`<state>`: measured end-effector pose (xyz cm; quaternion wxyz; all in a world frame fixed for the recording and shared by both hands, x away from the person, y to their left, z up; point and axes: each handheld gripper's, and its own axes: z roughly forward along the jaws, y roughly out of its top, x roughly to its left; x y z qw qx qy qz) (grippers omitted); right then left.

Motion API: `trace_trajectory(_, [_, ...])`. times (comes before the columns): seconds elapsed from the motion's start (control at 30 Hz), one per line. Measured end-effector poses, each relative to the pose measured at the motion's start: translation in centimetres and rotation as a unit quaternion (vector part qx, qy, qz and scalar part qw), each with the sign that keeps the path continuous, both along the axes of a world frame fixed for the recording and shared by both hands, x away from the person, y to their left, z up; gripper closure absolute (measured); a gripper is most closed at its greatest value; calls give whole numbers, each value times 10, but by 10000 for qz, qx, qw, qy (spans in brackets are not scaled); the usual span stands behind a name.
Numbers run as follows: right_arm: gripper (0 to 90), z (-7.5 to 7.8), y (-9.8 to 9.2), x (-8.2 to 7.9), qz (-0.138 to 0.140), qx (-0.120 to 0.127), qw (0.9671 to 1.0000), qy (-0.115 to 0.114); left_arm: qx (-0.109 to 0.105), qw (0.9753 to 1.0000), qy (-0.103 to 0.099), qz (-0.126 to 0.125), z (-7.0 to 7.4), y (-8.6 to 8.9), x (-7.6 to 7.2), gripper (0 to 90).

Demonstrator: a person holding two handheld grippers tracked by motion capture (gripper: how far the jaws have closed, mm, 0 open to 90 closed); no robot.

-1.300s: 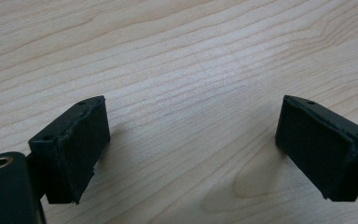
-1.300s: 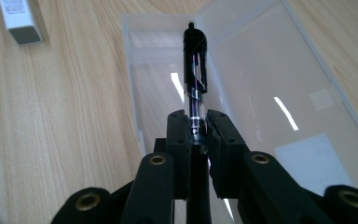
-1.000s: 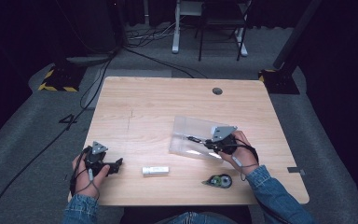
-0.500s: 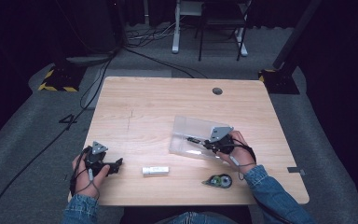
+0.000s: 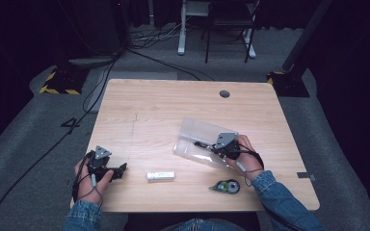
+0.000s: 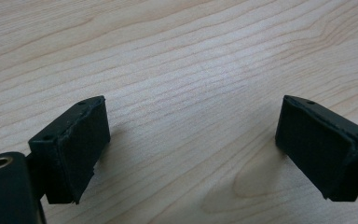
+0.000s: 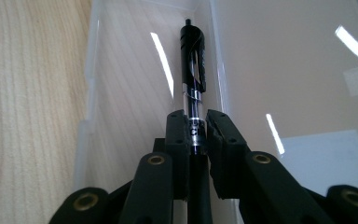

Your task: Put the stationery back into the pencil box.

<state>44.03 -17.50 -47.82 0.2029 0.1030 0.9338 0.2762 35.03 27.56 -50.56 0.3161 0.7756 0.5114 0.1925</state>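
A black pen (image 7: 193, 56) with a clear barrel is clamped between the jaws of my right gripper (image 7: 196, 133), its tip end pointing away from me. It hangs over the narrow compartment of an open clear plastic case (image 7: 121, 84). From above, the right gripper (image 5: 211, 146) sits over the case (image 5: 195, 129) at the table's right middle, and the pen (image 5: 200, 144) points left. My left gripper (image 5: 123, 169) rests near the table's front left corner; in its own view the left gripper (image 6: 191, 140) stands wide open over bare wood.
A small white stick-shaped item (image 5: 160, 175) lies near the front edge between the two hands. A green and black correction tape dispenser (image 5: 226, 186) lies in front of the right hand. The wooden table (image 5: 173, 106) has a round cable hole (image 5: 224, 94) at the back.
My right gripper has shifted slightly left over the case with the pen still in it. The left gripper has not moved.
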Motion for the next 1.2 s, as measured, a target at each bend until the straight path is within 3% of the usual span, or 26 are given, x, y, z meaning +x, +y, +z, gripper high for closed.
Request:
trace_trajectory(0.23, [738,1,0,-1,-35,-24,9999,-106,1,10000,-1,-2,0,0,0,102])
trace_trajectory(0.43, [706,7,-2,-2,-62,116,9998,-132,-6,10000,-3,-3,0,0,0,102])
trace_trajectory(0.63, [631,16,-8,-4,-145,417,9990,-107,-11,10000,2,-10,0,0,0,101])
trace_trajectory(0.73, [608,22,-13,-6,-225,703,9972,-78,-1,10000,11,-37,0,0,1,97])
trace_trajectory(1.2, [555,41,-32,-23,-286,1257,9917,31,-14,10000,21,-33,0,-1,2,90])
